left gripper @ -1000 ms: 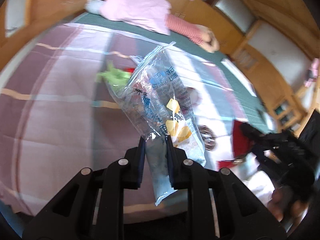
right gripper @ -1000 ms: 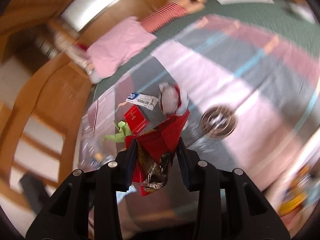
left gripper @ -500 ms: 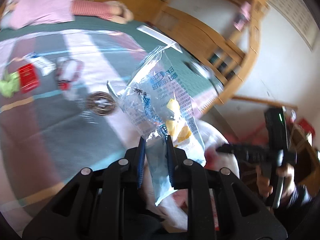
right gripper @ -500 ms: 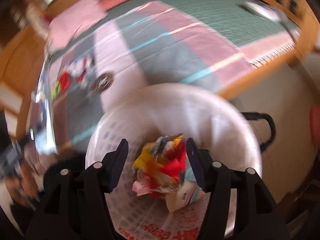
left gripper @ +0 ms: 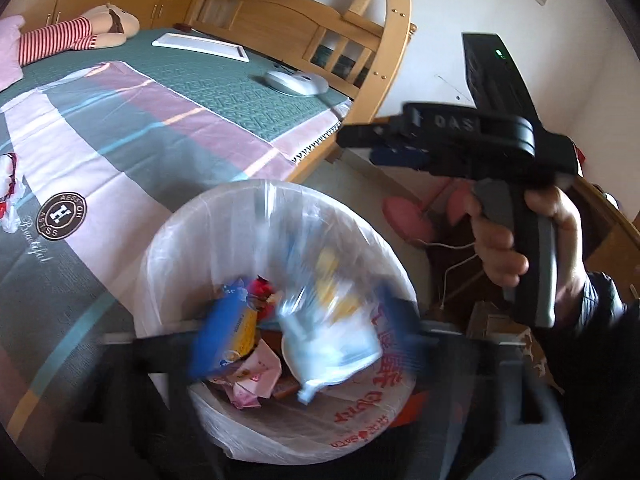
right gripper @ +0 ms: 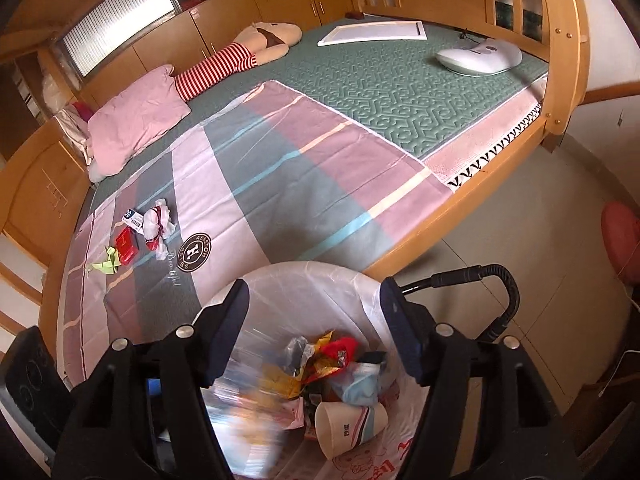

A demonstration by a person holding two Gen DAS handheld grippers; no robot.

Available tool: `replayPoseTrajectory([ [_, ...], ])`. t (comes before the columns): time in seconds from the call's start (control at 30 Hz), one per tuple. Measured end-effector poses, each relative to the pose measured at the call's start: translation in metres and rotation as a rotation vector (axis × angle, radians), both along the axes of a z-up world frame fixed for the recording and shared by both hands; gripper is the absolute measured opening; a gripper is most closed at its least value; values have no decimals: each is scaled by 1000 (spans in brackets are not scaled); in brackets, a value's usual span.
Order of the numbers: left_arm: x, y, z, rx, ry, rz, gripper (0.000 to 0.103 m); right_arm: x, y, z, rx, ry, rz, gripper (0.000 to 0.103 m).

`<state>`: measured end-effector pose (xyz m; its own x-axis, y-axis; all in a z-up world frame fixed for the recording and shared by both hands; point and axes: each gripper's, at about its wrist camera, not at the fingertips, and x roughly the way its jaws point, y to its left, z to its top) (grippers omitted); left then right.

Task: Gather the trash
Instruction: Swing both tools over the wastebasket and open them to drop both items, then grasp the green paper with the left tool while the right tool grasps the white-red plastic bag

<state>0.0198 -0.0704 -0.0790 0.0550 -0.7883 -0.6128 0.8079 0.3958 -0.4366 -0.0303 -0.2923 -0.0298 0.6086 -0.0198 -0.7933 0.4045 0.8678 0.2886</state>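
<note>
Both grippers hang over a bin with a white plastic liner (left gripper: 168, 248) beside the bed. My left gripper (left gripper: 308, 334) is blurred and its jaws are opening wide. The clear snack bag (left gripper: 332, 320) has left the pads and is dropping into the bin. My right gripper (right gripper: 316, 320) is also opening, with nothing between its fingers; the red wrapper (right gripper: 340, 348) lies below it among the bin's trash. On the striped sheet lie a crumpled white-and-red wrapper (right gripper: 156, 228), a red box (right gripper: 125, 244), a green paper scrap (right gripper: 106, 264) and a white label strip (right gripper: 134, 220).
A hand holds the right gripper (left gripper: 352, 138) just right of the bin. The wooden bed frame (right gripper: 440, 224) borders the bin (right gripper: 304, 276). A pink pillow (right gripper: 136, 124), a striped doll (right gripper: 224, 64), a white board (right gripper: 372, 34) and a white device (right gripper: 480, 56) lie farther back. A pink stool (right gripper: 620, 236) stands on the floor.
Both grippers swung from over the bed to above the bin. The right one let the red wrapper fall in. The left jaws sprang apart and the clear bag is falling.
</note>
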Motion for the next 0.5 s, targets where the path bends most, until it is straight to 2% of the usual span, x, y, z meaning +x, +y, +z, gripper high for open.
replayPoseTrajectory([
  [0.1, 9, 12, 5, -13, -18, 23, 92, 10, 1, 1, 8, -11, 4, 67],
  [0.2, 47, 49, 15, 10, -60, 173, 92, 28, 10, 5, 2, -20, 38, 67],
  [0.27, 91, 79, 20, 91, -98, 361, 92, 46, 22, 9, -3, -23, 78, 67],
  [0.3, 124, 105, 21, 178, -150, 529, 92, 57, 29, 10, -3, -26, 101, 67],
  [0.4, 187, 158, 15, 315, -266, 815, 92, 89, 55, 11, -2, -34, 178, 67],
  [0.47, 233, 193, 0, 370, -246, 941, 92, 116, 77, 8, 3, -33, 239, 69],
  [0.5, 253, 211, -12, 379, -198, 997, 92, 132, 91, 5, 2, -27, 275, 71],
])
